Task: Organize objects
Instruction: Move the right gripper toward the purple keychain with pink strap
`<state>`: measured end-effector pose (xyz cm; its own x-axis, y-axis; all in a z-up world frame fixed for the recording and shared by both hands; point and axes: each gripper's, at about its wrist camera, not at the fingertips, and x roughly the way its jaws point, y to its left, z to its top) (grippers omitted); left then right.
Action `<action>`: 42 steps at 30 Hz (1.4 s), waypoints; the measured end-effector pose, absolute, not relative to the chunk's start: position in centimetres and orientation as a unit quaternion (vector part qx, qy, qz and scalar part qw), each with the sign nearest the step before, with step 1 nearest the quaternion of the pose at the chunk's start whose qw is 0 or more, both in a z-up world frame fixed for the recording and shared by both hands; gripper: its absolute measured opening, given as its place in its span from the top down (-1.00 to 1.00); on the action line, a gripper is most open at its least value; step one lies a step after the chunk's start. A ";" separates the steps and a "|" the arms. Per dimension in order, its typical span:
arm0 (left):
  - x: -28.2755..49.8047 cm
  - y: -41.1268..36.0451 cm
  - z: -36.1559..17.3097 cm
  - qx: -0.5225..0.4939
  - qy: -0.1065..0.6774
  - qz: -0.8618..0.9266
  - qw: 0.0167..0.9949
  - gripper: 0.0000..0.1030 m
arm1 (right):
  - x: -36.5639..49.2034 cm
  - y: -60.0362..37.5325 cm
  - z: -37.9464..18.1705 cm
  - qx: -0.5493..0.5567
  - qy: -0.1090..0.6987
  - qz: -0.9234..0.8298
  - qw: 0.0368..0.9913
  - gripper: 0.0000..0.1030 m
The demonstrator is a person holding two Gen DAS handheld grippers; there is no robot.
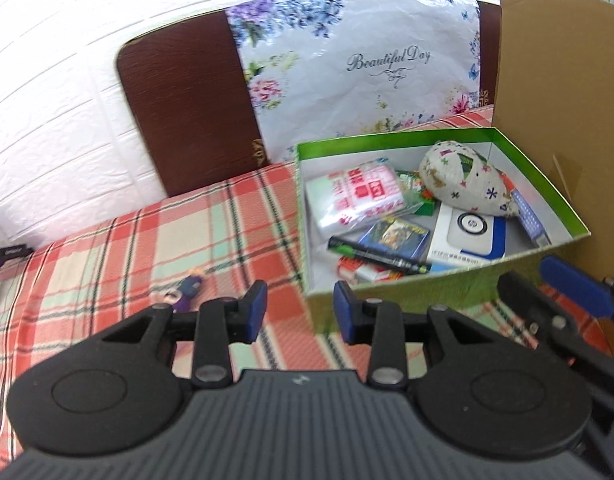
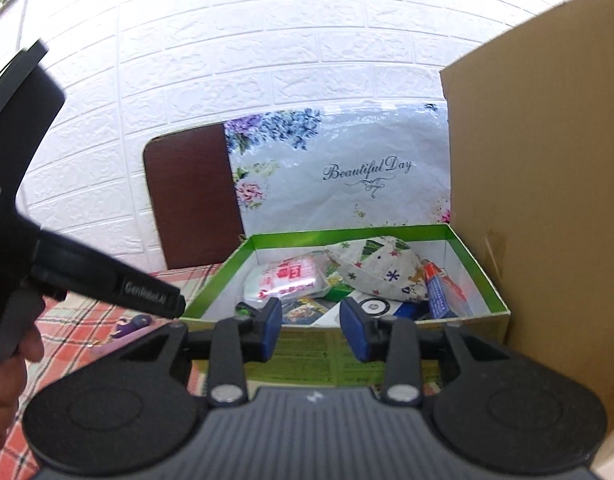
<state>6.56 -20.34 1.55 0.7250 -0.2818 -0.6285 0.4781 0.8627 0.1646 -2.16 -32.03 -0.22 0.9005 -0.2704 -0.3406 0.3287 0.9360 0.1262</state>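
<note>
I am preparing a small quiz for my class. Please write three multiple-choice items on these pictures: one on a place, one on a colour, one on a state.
1. Where does the purple toy lie?
A. inside the box
B. on the plaid cloth, left of the box
C. on the cardboard

2. What colour is the rim of the box?
A. green
B. red
C. black

3. How are the left tongs?
A. shut on a pen
B. shut on nothing
C. open and empty

Answers:
1 B: the toy rests on the plaid cloth, outside the box wall.
2 A: the upper edge and the outer side are bright green.
3 C: the cloth shows through the gap between the blue pads, and nothing sits in it.
</note>
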 end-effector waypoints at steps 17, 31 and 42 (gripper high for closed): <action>5.7 -12.4 0.7 0.123 0.303 -0.171 0.929 0.20 | -1.9 -24.9 1.0 0.024 0.175 -0.107 0.978 0.29; 8.8 -7.0 -2.2 0.093 0.337 -0.125 0.928 0.15 | 1.4 -20.3 -0.7 -0.011 0.221 -0.059 0.973 0.29; 12.4 -2.1 -4.9 0.060 0.378 -0.072 0.921 0.15 | 4.8 -17.3 -2.9 -0.026 0.267 -0.015 0.963 0.25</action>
<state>12.36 -2.06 -4.86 0.7043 -0.0879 -0.7045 0.1781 0.9825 0.0554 4.80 -17.30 -2.88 0.8573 -0.0423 -0.5130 0.0150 0.9982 -0.0572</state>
